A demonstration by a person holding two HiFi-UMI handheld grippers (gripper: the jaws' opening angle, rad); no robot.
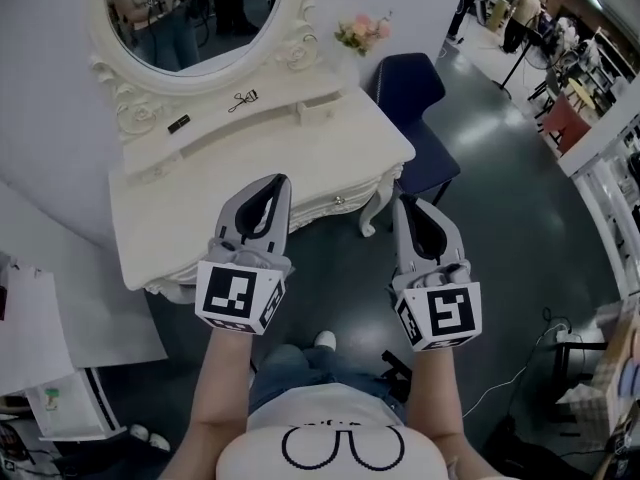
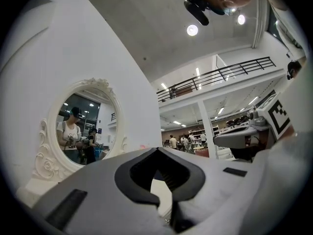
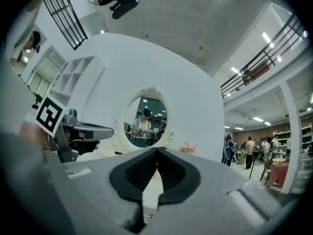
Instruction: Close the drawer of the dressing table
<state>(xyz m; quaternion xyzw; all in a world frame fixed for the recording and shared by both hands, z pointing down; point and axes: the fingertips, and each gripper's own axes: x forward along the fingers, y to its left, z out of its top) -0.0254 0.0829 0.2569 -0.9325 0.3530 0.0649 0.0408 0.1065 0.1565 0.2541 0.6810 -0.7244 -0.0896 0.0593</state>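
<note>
The white dressing table (image 1: 190, 203) stands against the wall under its oval mirror (image 1: 195, 18). On its raised back shelf a small drawer (image 1: 318, 108) juts out a little from the row. A front drawer with a metal knob (image 1: 338, 200) sits under the tabletop edge. My left gripper (image 1: 283, 179) hovers over the table's front right part, shut and holding nothing. My right gripper (image 1: 401, 202) is just off the table's right corner, over the floor, also shut and holding nothing. In the left gripper view the mirror (image 2: 80, 126) lies ahead past the joined tips (image 2: 157, 149). The right gripper view shows the same mirror (image 3: 145, 121).
A dark blue chair (image 1: 415, 118) stands to the right of the table. Pink flowers (image 1: 362, 33) sit at the table's back right corner. A black eyelash curler (image 1: 242, 99) and a small black item (image 1: 178, 123) lie on the shelf. White boards (image 1: 40, 318) lean at the left.
</note>
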